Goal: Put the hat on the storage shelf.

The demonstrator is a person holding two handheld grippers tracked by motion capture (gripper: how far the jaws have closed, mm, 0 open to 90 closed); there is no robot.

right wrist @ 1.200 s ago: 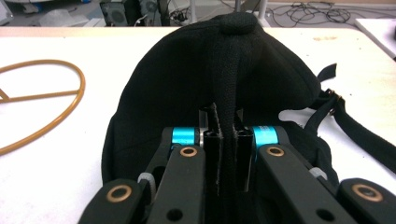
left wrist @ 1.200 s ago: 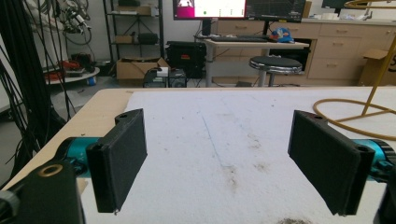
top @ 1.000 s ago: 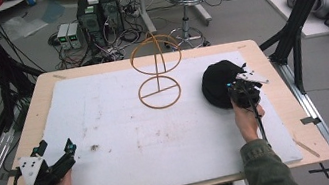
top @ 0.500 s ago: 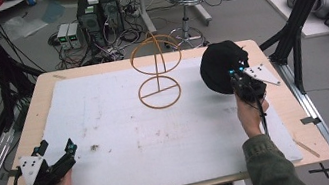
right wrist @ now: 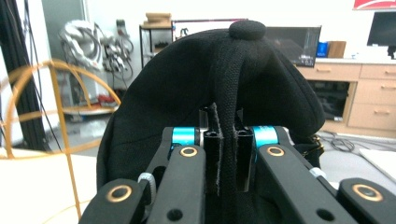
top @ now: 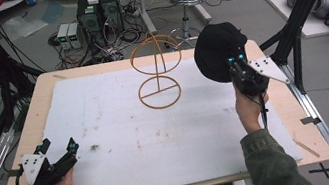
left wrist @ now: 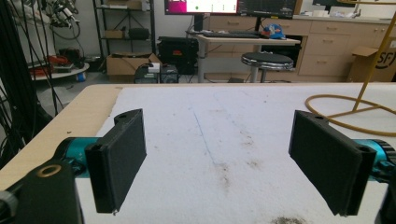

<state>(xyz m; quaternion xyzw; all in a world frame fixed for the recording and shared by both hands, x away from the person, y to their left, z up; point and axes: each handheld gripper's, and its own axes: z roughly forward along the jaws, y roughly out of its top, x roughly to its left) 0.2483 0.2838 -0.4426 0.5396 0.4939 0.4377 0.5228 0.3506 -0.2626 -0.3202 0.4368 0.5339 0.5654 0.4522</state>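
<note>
Right gripper view shows the cap (right wrist: 210, 93), a black fabric one with a button at its crown, pinched along a raised seam fold between the closed jaws of the right gripper (right wrist: 224, 158). In the high view the cap (top: 219, 50) hangs off the tabletop above its far right corner, just right of the stand (top: 156, 71), a yellow wire frame with a round base ring and a domed hoop on a thin post. The cap looks light and soft; it sags around the jaws and will likely flop and swing when moved, so the pinch on the stiffer seam seems a fair hold, though the rim or the brim would probably give more control for draping it over the dome. The wire stand looks light too and could tip or slide if the cap drags on it. The left gripper (top: 56, 153) rests near the near left corner of the tabletop (top: 108, 132), its jaws wide apart with nothing between them. On the cap no brand or label can be seen. In the left gripper view a cardboard box (left wrist: 376, 63) beyond the table carries letters that look like "SF"; the rest is cut off.
</note>
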